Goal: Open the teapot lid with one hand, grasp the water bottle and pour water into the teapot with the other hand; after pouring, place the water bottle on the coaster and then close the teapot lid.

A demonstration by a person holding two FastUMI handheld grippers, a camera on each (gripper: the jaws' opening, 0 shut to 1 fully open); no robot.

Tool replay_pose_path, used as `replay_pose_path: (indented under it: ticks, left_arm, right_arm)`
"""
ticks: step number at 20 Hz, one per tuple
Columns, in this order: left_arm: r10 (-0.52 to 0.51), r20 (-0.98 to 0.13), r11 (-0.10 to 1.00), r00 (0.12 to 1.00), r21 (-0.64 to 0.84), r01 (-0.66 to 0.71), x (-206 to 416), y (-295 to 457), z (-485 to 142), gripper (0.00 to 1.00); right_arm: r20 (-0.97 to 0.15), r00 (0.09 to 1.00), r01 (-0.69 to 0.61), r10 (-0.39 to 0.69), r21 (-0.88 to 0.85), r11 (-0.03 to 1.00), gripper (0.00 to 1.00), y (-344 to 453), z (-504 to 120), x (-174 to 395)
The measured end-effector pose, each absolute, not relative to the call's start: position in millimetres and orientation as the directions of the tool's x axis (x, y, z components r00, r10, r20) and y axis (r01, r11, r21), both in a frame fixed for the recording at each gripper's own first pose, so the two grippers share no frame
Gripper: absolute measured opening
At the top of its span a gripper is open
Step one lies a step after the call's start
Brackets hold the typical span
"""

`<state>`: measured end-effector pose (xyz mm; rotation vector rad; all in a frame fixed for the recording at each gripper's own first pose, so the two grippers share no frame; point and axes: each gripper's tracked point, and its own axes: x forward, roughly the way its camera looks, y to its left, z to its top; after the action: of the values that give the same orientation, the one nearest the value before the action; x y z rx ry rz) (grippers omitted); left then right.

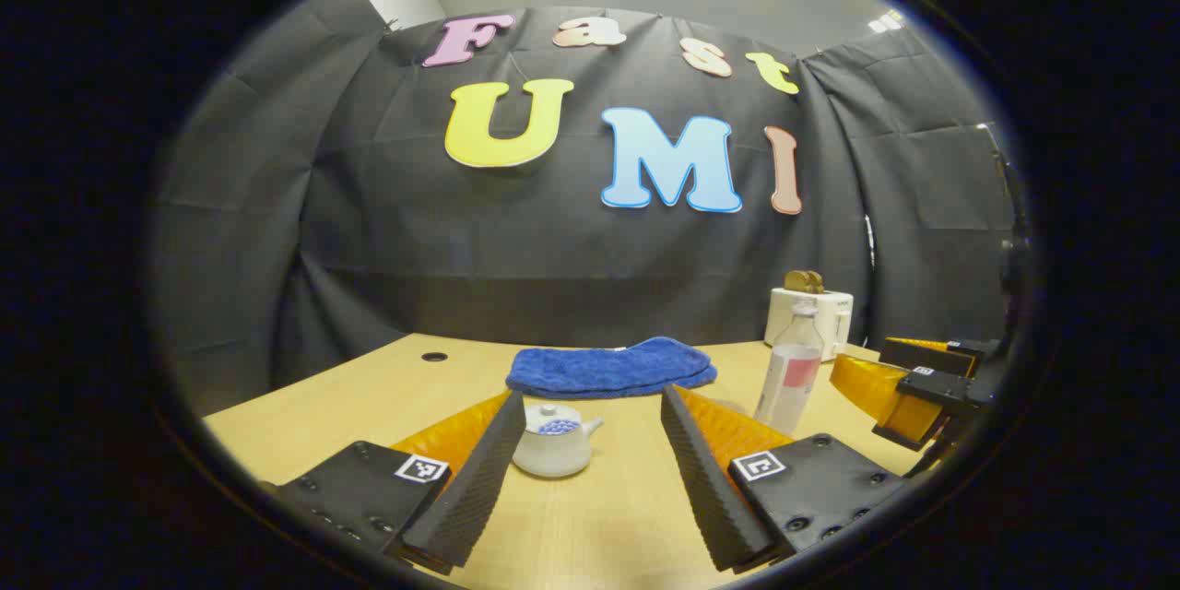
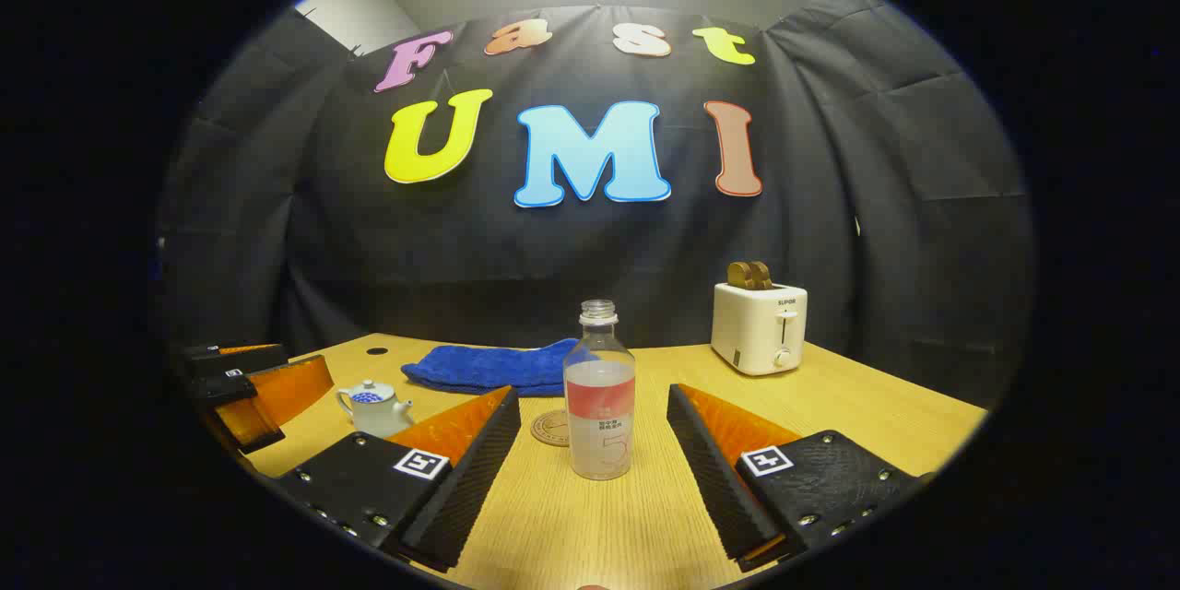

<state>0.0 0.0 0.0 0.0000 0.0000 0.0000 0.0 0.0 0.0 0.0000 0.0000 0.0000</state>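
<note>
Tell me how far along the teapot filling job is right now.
Nothing looks done yet. The teapot sits on the table with its lid on. The water bottle stands upright, uncapped, just in front of the coaster. The left gripper is open facing the teapot, the right gripper open facing the bottle. Lifting the lid, pouring, placing the bottle and closing all remain.

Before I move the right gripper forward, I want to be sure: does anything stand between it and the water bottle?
Nothing visible does. The water bottle stands upright straight ahead of the open right gripper, with bare table between. The coaster lies behind the bottle.
</note>
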Motion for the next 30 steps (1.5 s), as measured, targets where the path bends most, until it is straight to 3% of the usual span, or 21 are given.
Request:
replay_pose_path:
  ticks: [13,30]
  left_arm:
    - [-0.004,-0.011,1.000,1.000,0.005,0.004,12,1,-4,0.96]
    - [0.034,-0.081,0.994,0.996,0.109,-0.025,110,38,-28,0.96]
  right_arm:
    - [-0.003,1.000,0.003,-0.003,-0.015,1.000,0.99,-2,-2,1]
    - [-0.046,0.997,0.057,-0.054,0.049,0.997,0.99,-29,-22,1]
